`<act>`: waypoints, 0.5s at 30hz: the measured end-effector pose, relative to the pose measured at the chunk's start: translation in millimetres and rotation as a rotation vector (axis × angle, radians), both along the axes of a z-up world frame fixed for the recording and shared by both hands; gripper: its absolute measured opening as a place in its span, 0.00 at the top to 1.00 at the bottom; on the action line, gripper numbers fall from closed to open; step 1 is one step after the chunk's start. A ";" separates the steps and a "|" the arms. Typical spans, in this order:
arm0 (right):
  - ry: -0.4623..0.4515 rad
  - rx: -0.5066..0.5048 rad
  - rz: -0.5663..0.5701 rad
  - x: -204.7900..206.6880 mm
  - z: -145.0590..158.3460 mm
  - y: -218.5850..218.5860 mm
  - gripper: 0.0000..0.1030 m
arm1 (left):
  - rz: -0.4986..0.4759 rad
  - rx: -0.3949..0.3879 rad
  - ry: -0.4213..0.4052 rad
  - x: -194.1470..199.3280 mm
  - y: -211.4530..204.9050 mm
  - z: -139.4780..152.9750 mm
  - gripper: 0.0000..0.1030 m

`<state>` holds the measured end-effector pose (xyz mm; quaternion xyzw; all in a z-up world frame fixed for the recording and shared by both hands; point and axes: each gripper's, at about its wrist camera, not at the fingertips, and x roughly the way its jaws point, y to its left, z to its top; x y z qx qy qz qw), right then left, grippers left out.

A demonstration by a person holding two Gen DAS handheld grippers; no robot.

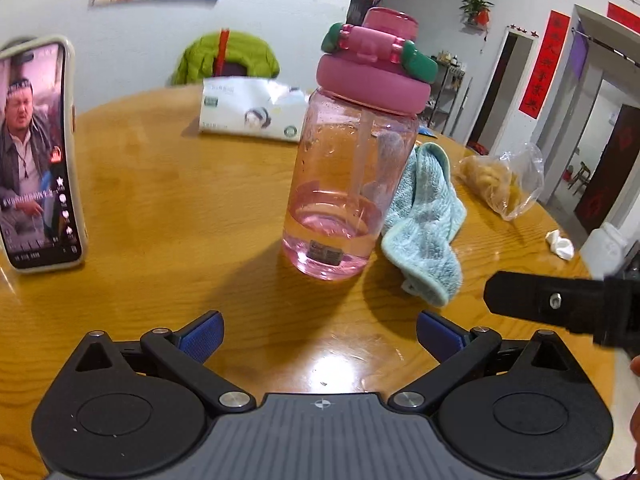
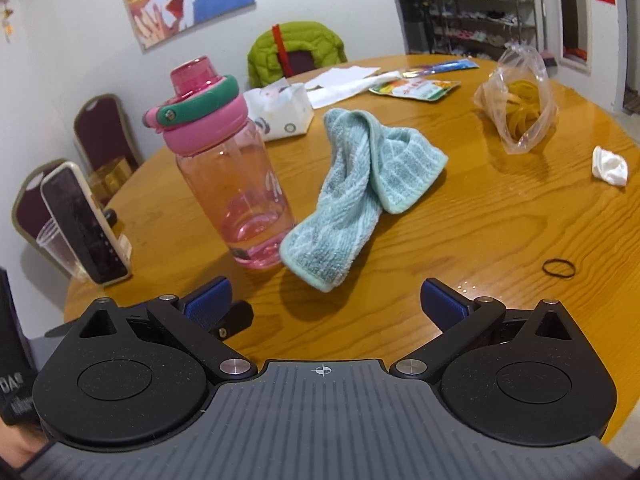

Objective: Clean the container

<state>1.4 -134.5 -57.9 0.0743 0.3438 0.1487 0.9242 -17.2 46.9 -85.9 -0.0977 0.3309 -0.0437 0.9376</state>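
A clear pink water bottle (image 1: 340, 184) with a pink lid and green handle stands upright on the round wooden table (image 1: 168, 208), a little water in its bottom. It also shows in the right wrist view (image 2: 236, 176). A light blue towel (image 1: 430, 220) lies crumpled against its right side, seen too in the right wrist view (image 2: 360, 192). My left gripper (image 1: 318, 336) is open and empty, just short of the bottle. My right gripper (image 2: 326, 304) is open and empty, in front of the towel's near end. One right gripper finger (image 1: 532, 300) shows at the right of the left wrist view.
A phone (image 1: 38, 152) stands propped at the left, playing video. A tissue pack (image 1: 252, 112) lies behind the bottle. A plastic bag of yellow food (image 2: 516, 108), a crumpled white tissue (image 2: 610, 166) and a black hair band (image 2: 559, 269) lie at the right. Chairs ring the table.
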 end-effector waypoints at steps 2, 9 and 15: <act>-0.018 -0.028 -0.002 -4.3 6.7 2.8 0.00 | -0.003 -0.008 0.031 1.7 2.6 2.1 0.01; -0.097 -0.103 0.024 -12.4 24.5 11.1 0.00 | -0.008 -0.059 0.119 9.3 9.4 -0.8 0.01; -0.189 -0.190 0.045 -17.5 36.1 19.0 0.00 | -0.016 -0.024 0.054 -1.0 4.5 11.1 0.01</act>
